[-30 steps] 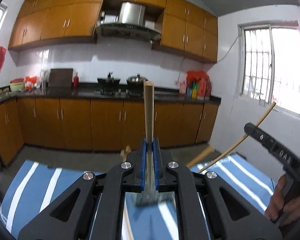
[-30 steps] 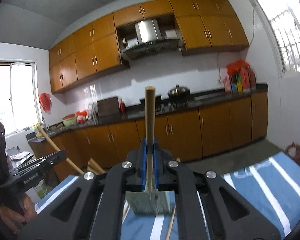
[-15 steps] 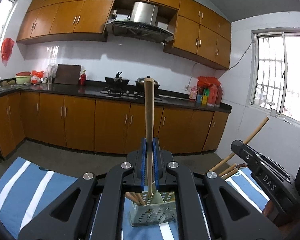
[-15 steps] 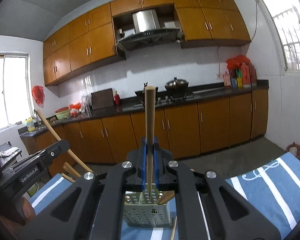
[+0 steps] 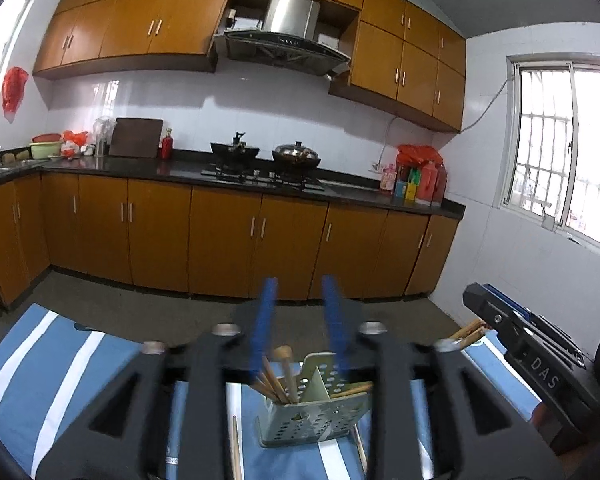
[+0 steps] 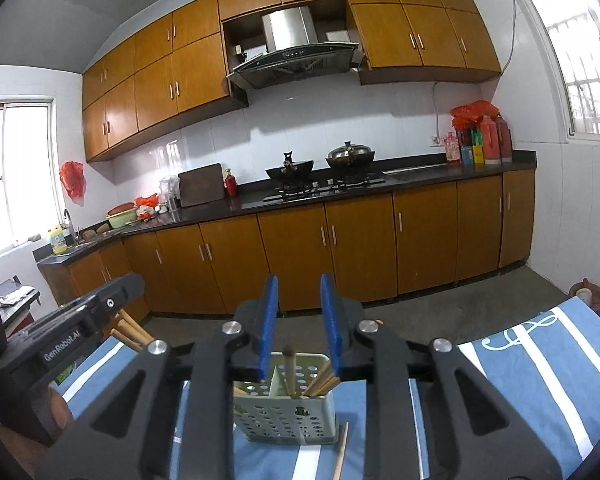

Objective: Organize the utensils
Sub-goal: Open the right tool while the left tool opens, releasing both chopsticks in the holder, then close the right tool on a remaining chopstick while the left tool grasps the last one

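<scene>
Standing below opening claws (image 6: pixel 298 320): chopstick (image 6: pixel 290 372)

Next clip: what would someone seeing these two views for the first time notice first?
Front and centre in both views is the grey perforated holder on the blue striped cloth, with chopsticks standing in it. Each view looks through blue-padded jaws that are opening just above it, with nothing between them. Behind runs a wall of orange-brown cabinets with two pots on the stove.
</scene>
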`<state>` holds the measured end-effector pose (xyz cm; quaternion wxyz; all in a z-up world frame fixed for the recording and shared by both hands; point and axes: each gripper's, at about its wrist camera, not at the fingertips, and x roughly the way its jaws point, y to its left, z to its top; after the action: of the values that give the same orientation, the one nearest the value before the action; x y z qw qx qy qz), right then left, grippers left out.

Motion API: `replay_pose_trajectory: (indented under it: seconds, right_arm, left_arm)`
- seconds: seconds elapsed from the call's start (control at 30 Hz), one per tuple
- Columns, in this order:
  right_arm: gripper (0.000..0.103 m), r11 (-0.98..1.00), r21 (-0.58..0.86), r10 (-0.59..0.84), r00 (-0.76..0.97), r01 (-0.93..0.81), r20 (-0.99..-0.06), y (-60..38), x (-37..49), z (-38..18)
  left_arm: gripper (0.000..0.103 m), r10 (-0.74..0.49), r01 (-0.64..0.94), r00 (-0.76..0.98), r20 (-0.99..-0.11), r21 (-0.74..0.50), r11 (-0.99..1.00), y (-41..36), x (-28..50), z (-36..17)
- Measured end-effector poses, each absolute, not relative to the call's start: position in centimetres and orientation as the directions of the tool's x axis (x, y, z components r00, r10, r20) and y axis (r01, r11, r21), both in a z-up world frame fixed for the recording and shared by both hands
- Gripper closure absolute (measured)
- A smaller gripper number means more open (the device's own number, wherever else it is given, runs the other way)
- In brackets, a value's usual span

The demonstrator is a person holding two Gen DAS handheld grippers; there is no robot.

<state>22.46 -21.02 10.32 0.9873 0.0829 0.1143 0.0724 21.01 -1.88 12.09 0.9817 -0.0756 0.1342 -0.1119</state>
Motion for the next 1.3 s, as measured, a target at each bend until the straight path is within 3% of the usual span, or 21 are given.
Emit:
replay_pose_trajectory:
  seconds: [0.2,0.33,0.47,0.63,0.8,1.1,1.3]
  right_arm:
    - [0.079,0.975,0.183,0.159,0.97,-0.125,-0.185,-22.1,19.9,10.9]
    - [0.073,0.979,0.181,0.125,0.974,-0.09,-0.191,-23.6,17.1,9.8]
    - [0.073,0.981,0.188,0.091,0.952,-0.036,-0.291,-25.1,15.7,6.5]
    - [0.073,0.978,0.205,0.077,0.857,0.034,-0.51,-25.5,16.1,-1.2]
    - [0.075,0.966,0.257,0.162,0.731,0.019,-0.663,-23.8,16.3,-7.3]
    - [0.082,0.979,0.198,0.177,0.648,-0.042,-0.74,-19.6,16.6,-10.9]
    - [0.094,0.989,0.143,0.125,0.646,-0.024,-0.753,-19.5,17.2,-11.2]
  left_arm:
    - [0.068,-0.231,0.19,0.944,-0.236,-0.183,0.965,-1.0,19.7,13.1]
    - [0.068,-0.219,0.178,0.944,-0.247,-0.176,0.968,0.4,17.6,12.7]
    - [0.066,-0.19,0.145,0.933,-0.306,-0.165,0.976,2.1,15.9,10.4]
    - [0.066,-0.139,0.089,0.876,-0.461,-0.13,0.988,3.6,15.0,4.4]
    - [0.066,-0.127,0.051,0.793,-0.596,-0.143,0.988,4.1,15.0,-1.1]
    - [0.066,-0.151,0.061,0.733,-0.663,-0.157,0.986,3.2,14.1,-4.4]
    - [0.066,-0.166,0.088,0.713,-0.682,-0.147,0.985,2.1,14.2,-5.2]
